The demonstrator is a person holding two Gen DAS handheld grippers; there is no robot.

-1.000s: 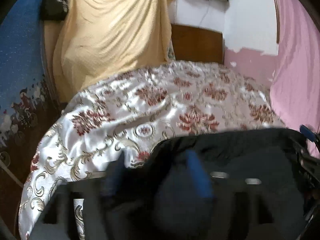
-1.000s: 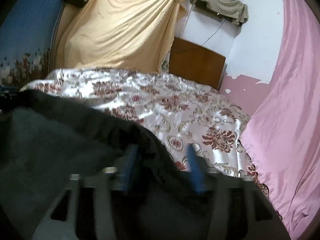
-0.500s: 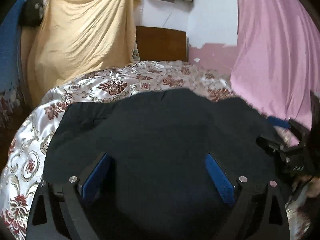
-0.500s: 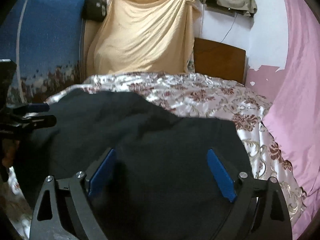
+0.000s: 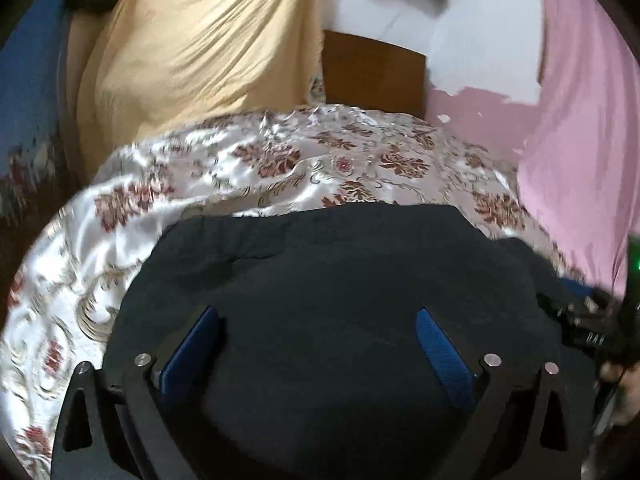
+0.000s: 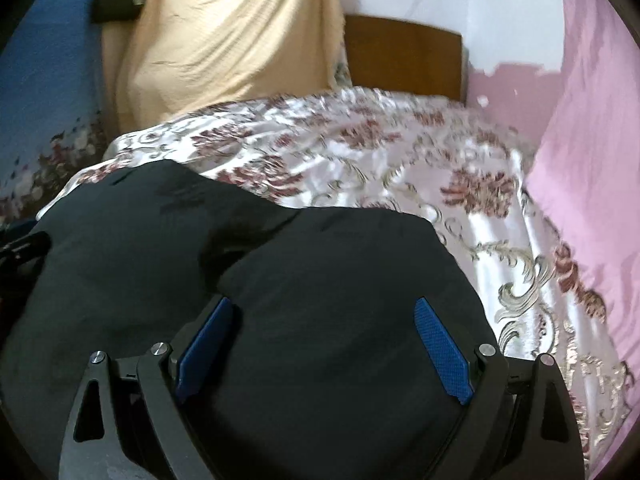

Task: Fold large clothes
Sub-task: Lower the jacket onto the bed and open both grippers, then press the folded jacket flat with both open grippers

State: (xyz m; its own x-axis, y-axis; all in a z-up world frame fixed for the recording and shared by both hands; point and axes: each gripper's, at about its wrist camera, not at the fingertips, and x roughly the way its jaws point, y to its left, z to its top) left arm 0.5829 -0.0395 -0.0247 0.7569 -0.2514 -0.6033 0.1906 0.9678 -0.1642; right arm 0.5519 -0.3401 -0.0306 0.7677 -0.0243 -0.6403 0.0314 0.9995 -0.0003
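Left wrist view: the left gripper [image 5: 316,354] and right gripper [image 6: 322,350] hover with jaws spread wide, released, over the dark garment [image 5: 340,280] lying doubled at 6 o'clock on the floral bed [image 5: 120,232]. One fold looks done; further folds likely remain.

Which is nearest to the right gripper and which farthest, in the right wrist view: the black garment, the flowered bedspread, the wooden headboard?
From the right gripper:
1. The black garment, directly under and between its open fingers.
2. The flowered bedspread, beyond the garment, spreading to the right.
3. The wooden headboard, at the bed's far end, against the wall.
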